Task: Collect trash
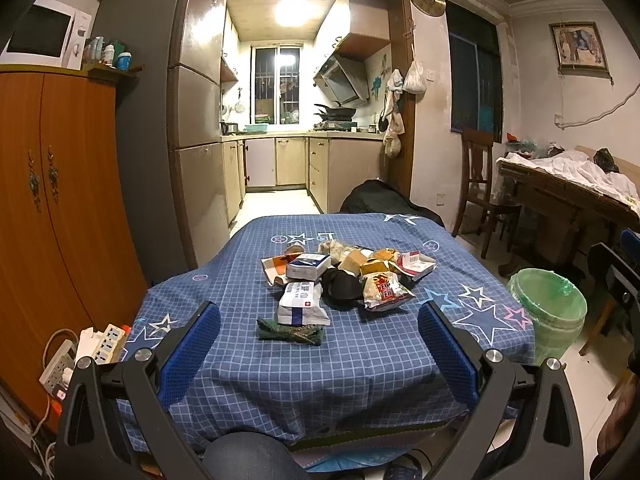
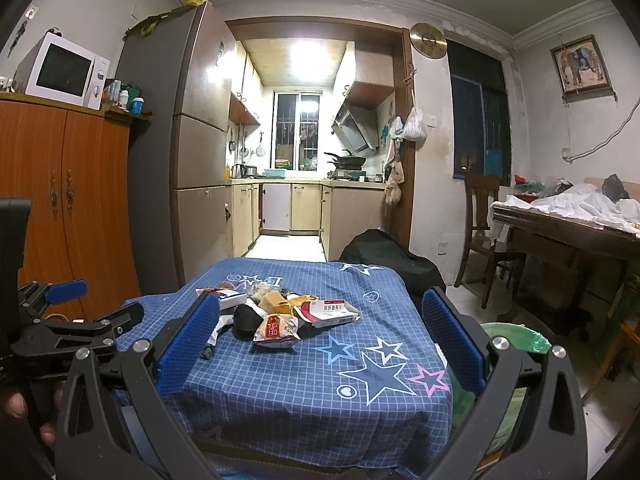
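Nothing is collected yet, as far as I can judge: the whole pile of trash [image 1: 340,280] sits in the middle of the tabletop [image 1: 360,360], under its blue checked cloth with stars, and the green-lined bin [image 1: 548,312] stands on the floor just beside the tabletop's right edge, with nothing visible inside it from here. My left gripper [image 1: 320,328] hangs short of the near edge of the pile with its blue pads spread wide and nothing between them; my right gripper [image 2: 320,332] is likewise wide open and empty, held back from the pile on the bin's side. So every piece is left to do. Nearest my left gripper lies a dark green scrap [image 1: 290,332], and just behind it a white pouch [image 1: 304,306] with a blue band and a small red mark, its print too small to read. Deeper in the pile sit a white and blue box [image 1: 308,266], a black crumpled lump [image 1: 340,286], some tan cardboard bits [image 1: 356,260] and a snack packet [image 1: 386,290] with red Chinese characters I cannot make out for certain. On the pile's bin side is a flat red and white medicine box [image 2: 334,310] bearing a line of dark Chinese characters, though I cannot read them surely. I judge the green scrap or the white pouch the easiest first pick.
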